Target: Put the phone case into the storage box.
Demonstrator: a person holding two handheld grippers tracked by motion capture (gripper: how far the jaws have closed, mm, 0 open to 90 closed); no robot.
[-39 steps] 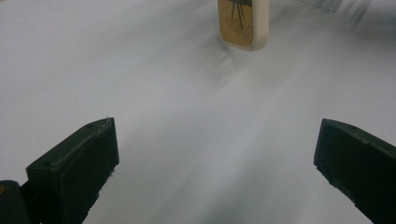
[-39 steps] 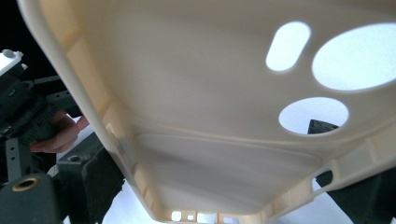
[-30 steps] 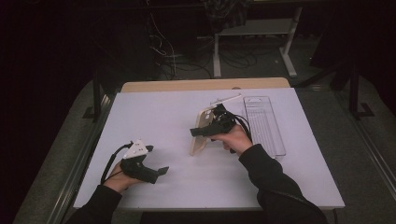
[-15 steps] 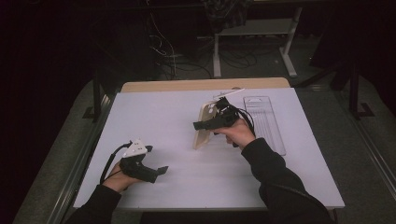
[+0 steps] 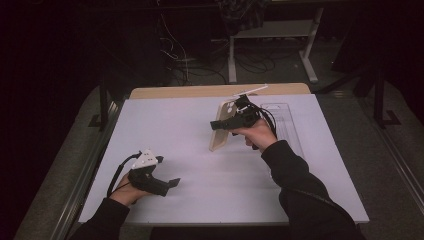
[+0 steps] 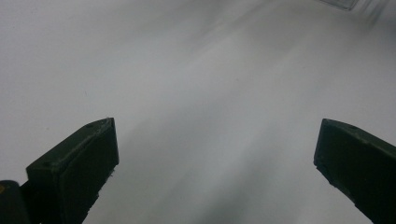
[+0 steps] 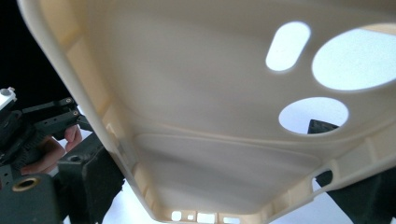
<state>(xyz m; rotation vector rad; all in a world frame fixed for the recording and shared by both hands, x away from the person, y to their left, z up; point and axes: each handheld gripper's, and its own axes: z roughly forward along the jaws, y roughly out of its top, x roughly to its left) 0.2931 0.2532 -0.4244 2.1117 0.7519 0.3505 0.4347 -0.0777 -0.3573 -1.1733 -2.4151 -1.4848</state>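
We have our right gripper (image 5: 223, 124) clamped on the cream phone case (image 5: 220, 131), lifted just beside the clear tray (image 5: 289, 131), and we think placing remains, while our left gripper (image 5: 170, 183) waits open, well apart.

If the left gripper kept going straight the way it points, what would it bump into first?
Probably just the white table top. The left gripper has open jaws aimed low across bare surface; a clear tray lies far beyond.

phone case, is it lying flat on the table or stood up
Stood up. In the high view the cream phone case rises on end from the white table, gripped near its top by the right hand-held gripper.
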